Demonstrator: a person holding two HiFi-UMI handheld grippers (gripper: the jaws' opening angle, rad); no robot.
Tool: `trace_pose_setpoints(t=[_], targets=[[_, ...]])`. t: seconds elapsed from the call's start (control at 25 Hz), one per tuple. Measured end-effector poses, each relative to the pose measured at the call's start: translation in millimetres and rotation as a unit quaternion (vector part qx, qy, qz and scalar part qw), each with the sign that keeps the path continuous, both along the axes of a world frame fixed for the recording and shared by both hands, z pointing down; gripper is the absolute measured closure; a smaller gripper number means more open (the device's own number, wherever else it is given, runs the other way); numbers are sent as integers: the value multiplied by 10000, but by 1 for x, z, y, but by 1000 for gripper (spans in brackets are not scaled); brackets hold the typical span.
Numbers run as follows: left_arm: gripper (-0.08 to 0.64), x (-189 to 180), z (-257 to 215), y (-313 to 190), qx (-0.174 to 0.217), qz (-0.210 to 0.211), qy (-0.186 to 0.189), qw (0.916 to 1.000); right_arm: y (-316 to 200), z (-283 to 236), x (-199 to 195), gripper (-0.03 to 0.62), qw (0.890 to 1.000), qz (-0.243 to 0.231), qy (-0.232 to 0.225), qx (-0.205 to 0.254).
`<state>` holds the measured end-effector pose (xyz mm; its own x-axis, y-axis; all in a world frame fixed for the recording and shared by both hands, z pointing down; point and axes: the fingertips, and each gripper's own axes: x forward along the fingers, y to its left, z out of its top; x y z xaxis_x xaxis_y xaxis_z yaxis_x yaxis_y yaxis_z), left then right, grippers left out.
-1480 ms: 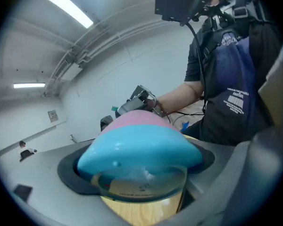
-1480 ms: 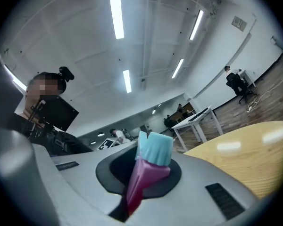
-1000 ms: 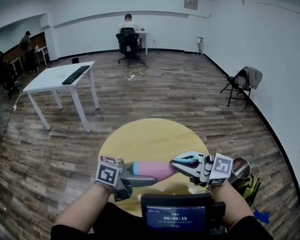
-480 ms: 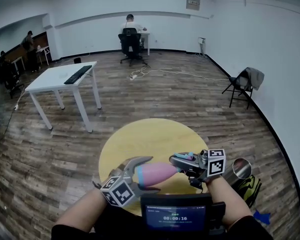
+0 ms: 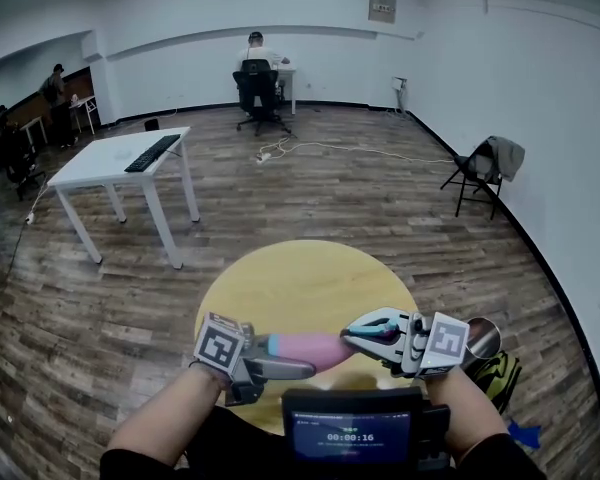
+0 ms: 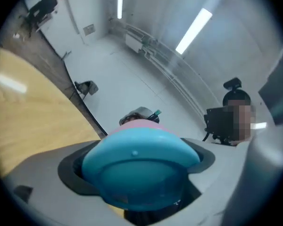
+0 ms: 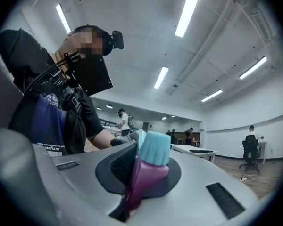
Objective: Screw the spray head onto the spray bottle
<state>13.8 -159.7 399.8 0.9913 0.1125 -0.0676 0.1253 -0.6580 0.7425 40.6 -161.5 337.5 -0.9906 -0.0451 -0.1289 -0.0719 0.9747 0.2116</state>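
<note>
In the head view a pink spray bottle point(image 5: 308, 347) with a blue base lies level above the near edge of a round yellow table point(image 5: 300, 273). My left gripper point(image 5: 280, 358) is shut on its base end. The left gripper view shows that blue base point(image 6: 139, 166) filling the jaws, the pink body point(image 6: 137, 123) beyond it. My right gripper point(image 5: 365, 333) meets the bottle's neck from the right and is shut on the spray head. In the right gripper view, the purple spray head point(image 7: 144, 178) with its teal collar point(image 7: 154, 148) sits clamped between the pads.
A metal cup point(image 5: 483, 336) and a green bag point(image 5: 495, 373) are at my right. A screen device point(image 5: 350, 433) hangs below my hands. Farther off stand a white table with a keyboard point(image 5: 120, 158), a folding chair point(image 5: 485, 168) and a seated person point(image 5: 255, 63).
The left gripper rolled with the bottle half a second ago, then turned back to about its earlier pose. The right gripper stayed shut on the spray head at the neck, shifting only slightly.
</note>
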Motion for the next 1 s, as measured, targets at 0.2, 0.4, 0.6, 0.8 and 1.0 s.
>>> trace_pose_setpoints(t=[0.2,0.4,0.6,0.8,1.0], targets=[[20,-19,-14,-24,2570,-1500,-634,9526,-46,21,22,577,9824,161,-602,-1761],[11,-29,11,-28,5309,-1785,-2281,7964,-75,43,43,577,9423,77,-1081,-3169],[17,-9,46,-13,6114,-1093,-2622,7386,-53,46,6,577,9475,-290,-467,-3149],[25,3,40,3,4749,-525,-1830,8592,-32,27,5,577,9763,-129,-232,-2150],[26,-2,13,0,36,66,34,10000,-4,9,-2,577,9995,-38,46,-307]])
